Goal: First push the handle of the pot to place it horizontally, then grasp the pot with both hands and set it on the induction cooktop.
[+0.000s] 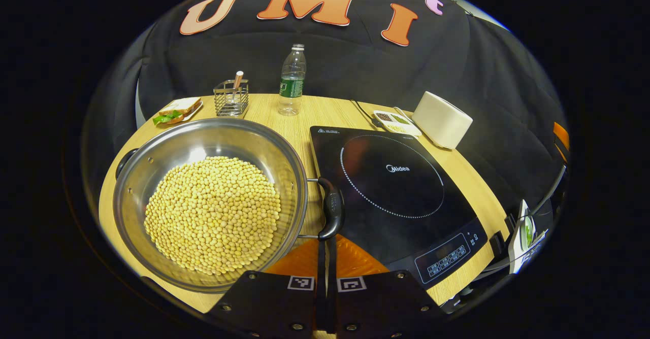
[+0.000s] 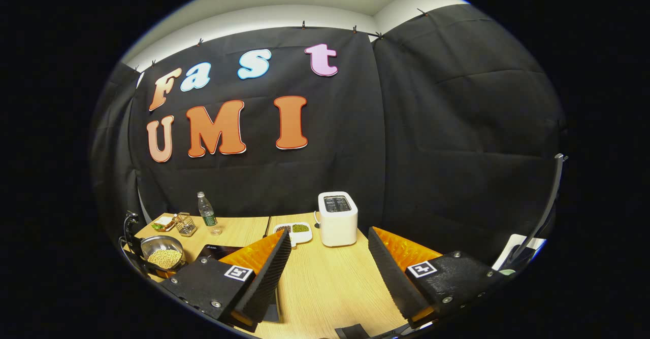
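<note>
**Pot sitting beside the cooktop, handle right at the left gripper's tips**

Pot [image 1: 209,204] is a wide steel one, loaded with what look like dry soybeans [image 1: 213,213], and it sits on the wooden table [image 1: 304,121] just left of the induction cooktop [image 1: 393,197], nearly touching its edge. One black side handle [image 1: 331,208] sticks out toward the cooktop, a second handle [image 1: 124,161] is on the far side of the pot from it.

Left gripper [image 1: 326,258] has its fingers pressed together, tips right up against the near end of that cooktop-side handle, nothing pinched between them as far as I can see.

Right gripper [image 2: 329,263] is held well off to the right of the cooktop, fingers spread wide over bare table, holding nothing.

Behind the cooktop: a small divided dish [image 1: 397,122] with seeds or spices and a white toaster [image 1: 442,120] next to it. Behind the pot: a water bottle [image 1: 292,81], a wire basket [image 1: 231,98] and a plate with a sandwich [image 1: 176,111]. From the right gripper view the pot [image 2: 162,253] shows far off at the left.
</note>
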Tool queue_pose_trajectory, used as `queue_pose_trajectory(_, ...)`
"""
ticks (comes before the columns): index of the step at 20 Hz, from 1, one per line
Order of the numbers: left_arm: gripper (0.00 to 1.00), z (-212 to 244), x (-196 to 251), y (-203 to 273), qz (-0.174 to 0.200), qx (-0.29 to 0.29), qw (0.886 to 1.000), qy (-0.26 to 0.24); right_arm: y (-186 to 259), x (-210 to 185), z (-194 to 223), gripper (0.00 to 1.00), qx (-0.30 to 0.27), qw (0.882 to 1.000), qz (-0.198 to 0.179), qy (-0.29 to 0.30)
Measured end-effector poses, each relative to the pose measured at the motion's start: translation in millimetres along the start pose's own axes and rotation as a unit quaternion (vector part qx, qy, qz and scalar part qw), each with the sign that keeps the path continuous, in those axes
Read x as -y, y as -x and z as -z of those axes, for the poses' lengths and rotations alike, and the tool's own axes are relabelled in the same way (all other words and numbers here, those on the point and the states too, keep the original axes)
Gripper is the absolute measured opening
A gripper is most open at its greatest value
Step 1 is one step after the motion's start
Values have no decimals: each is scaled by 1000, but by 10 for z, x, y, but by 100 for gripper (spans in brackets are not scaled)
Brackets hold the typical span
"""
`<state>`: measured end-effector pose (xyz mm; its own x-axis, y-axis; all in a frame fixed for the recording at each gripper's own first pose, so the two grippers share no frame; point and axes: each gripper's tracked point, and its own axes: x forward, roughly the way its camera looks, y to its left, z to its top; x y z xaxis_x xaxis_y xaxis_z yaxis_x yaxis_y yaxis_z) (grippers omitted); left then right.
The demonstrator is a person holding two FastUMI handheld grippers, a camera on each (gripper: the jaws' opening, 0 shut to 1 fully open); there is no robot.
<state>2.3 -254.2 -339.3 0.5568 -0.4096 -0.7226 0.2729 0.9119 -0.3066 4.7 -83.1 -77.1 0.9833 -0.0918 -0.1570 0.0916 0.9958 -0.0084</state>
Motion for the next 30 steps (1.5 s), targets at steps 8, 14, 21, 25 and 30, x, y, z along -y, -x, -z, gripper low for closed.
queue_pose_trajectory(8,1,-107,-21,-120,-10,0,1000,-3,-26,57,0,95,-2,1000,9,0)
queue_pose_trajectory(14,1,-177,-35,-181,-6,1,1000,-6,-19,39,12,95,-7,1000,13,1)
queue_pose_trajectory(21,2,-136,96,-11,26,2,1000,-2,99,-115,-67,95,-5,1000,15,4)
queue_pose_trajectory(25,2,-168,98,321,56,21,998,-2,173,-362,-83,100,-2,1000,6,7)
queue_pose_trajectory(30,2,-356,-467,756,27,76,997,1,241,-909,60,100,-28,999,-34,0)
